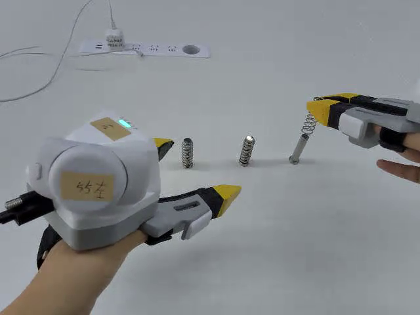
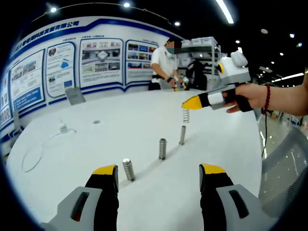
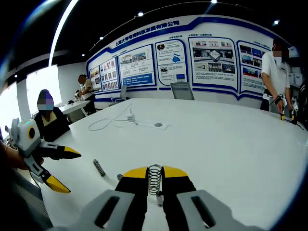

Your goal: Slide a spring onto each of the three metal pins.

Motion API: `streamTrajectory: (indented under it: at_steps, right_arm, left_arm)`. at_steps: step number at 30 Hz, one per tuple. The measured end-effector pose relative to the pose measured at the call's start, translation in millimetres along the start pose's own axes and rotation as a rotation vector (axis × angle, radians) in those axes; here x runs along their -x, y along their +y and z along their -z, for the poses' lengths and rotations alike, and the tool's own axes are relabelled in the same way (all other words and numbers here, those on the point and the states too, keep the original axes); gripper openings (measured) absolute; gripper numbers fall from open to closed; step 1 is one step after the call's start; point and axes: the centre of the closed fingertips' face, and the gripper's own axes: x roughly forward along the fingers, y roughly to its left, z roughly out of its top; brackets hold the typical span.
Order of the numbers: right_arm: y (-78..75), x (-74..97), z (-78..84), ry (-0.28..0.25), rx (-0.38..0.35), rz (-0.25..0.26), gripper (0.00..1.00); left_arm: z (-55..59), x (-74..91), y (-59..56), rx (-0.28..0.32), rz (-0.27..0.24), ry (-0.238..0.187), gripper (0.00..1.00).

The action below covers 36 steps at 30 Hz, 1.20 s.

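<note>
Three metal pins stand in a row on the white table. The left pin and the middle pin each carry a spring. The right pin is bare and leans a little. My right gripper is shut on a spring, which hangs tilted with its lower end at that pin's top. In the right gripper view the spring sits between the yellow tips, with the pin just below it. My left gripper is open in front of the left pin, holding nothing.
A white power strip with a plug and cables lies at the table's far edge. People stand and sit at other tables in the background. Bare table lies in front of the pins.
</note>
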Motion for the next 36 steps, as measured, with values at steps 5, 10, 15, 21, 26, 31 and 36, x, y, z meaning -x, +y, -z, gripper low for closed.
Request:
streamTrajectory:
  at_steps: [5,10,15,21,26,31,36]
  right_arm:
    - [-3.0,-1.9,4.6,0.002,-0.001,0.005,0.11]
    - [-6.8,-4.5,10.1,0.010,-0.004,0.015,0.11]
    - [-8.2,-7.4,11.7,0.009,-0.021,0.017,0.11]
    - [-7.7,-9.2,15.0,0.008,-0.043,0.014,0.11]
    - [-5.4,-8.6,18.8,0.016,-0.030,0.014,0.11]
    - [-5.7,-10.1,27.6,0.034,-0.017,0.019,0.11]
    - [-5.9,-11.1,24.8,0.014,-0.023,0.027,0.11]
  left_arm:
    - [3.7,0.0,5.7,0.009,-0.023,0.010,0.77]
    - [5.9,-0.4,7.7,0.016,-0.034,0.016,0.83]
    - [7.6,-1.7,7.1,0.027,-0.032,0.017,0.87]
    - [10.3,-3.9,2.6,0.031,-0.018,0.024,0.91]
    - [12.8,-4.9,0.2,0.032,-0.012,0.031,0.93]
    - [14.0,-5.4,-0.7,0.036,-0.008,0.034,0.92]
    - [15.0,-6.0,-3.3,0.037,0.001,0.035,0.90]
